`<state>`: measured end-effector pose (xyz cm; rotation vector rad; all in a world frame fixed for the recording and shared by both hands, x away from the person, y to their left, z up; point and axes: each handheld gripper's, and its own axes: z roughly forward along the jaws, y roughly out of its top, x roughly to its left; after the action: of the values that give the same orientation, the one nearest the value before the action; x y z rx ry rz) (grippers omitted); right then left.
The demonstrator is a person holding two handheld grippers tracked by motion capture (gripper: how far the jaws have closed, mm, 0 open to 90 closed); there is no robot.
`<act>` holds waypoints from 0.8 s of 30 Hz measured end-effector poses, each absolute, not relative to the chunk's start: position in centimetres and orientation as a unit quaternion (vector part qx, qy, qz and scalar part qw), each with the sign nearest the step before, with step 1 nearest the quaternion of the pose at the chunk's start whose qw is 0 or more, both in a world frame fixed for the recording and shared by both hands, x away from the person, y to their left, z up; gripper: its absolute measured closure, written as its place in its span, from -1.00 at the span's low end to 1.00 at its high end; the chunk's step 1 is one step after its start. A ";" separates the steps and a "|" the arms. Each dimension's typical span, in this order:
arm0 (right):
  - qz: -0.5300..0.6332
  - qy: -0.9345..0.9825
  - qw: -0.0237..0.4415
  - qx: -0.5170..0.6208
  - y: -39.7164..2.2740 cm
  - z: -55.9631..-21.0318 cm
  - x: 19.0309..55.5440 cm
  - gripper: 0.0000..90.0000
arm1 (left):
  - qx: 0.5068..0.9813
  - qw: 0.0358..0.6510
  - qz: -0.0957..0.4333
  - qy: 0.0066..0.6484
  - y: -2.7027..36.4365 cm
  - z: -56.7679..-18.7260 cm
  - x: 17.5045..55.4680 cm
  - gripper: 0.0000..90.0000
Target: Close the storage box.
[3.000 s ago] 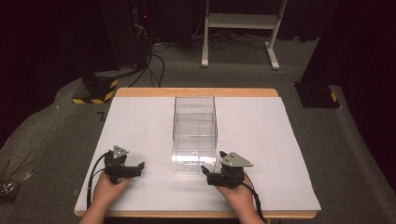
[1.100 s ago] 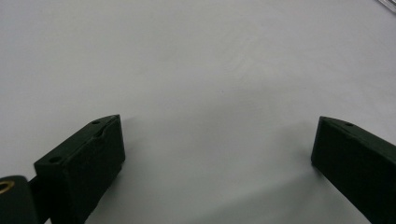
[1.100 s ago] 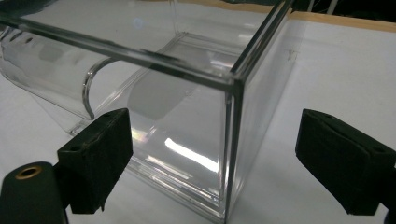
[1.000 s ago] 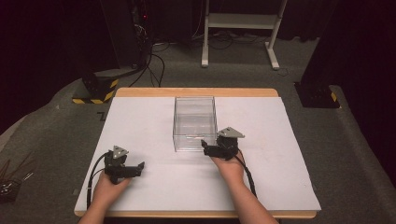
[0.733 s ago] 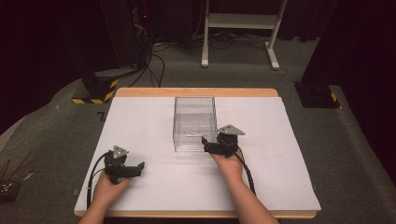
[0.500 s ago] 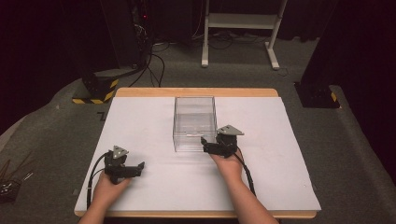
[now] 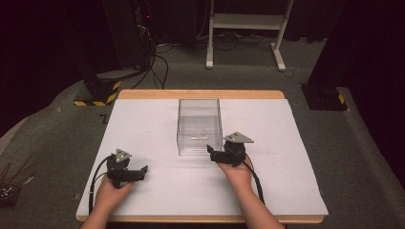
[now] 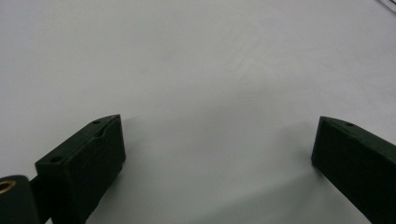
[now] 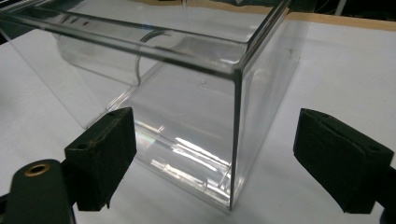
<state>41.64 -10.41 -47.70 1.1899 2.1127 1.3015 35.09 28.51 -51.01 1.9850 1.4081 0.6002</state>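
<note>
High view: a clear, open-topped rectangular plastic box (image 7: 199, 125) stands upright near the middle of the white sheet covering the wooden-edged table (image 7: 286, 181). The right gripper (image 7: 211, 151), black with a grey three-cornered plate on top, sits at the box's 5 o'clock, its tips just beside the near right corner; whether they touch the wall cannot be told from here. The left gripper (image 7: 143, 170), also black, rests on the sheet at the box's 7 o'clock, well apart from it, tips pointing toward 3 o'clock. Each is held by a hand coming up from 6 o'clock. Left gripper view: the left gripper (image 8: 217, 154) has its jaws spread wide, bare white sheet between them, nothing gripped. Right gripper view: the right gripper (image 9: 215, 163) has its jaws wide apart, and the clear box (image 9: 187, 121) stands ahead of them at 12 o'clock, its near vertical corner edge falling between the two pads; neither pad presses on the plastic, nothing gripped.
</note>
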 end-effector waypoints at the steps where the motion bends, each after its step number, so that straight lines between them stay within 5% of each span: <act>1: 0.464 0.754 0.194 0.422 -10.6 -47.7 41.4 -0.71 | 0.752 0.312 0.227 0.534 28.5 -51.0 35.1 -0.93; 24: 0.422 0.740 0.230 0.469 -21.2 -48.3 37.1 -0.69 | 0.753 0.311 0.230 0.533 28.5 -51.0 35.1 -0.93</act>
<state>37.13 -21.19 -48.31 1.2912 2.0369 1.1618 35.06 28.52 -51.00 1.9868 1.4064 0.6064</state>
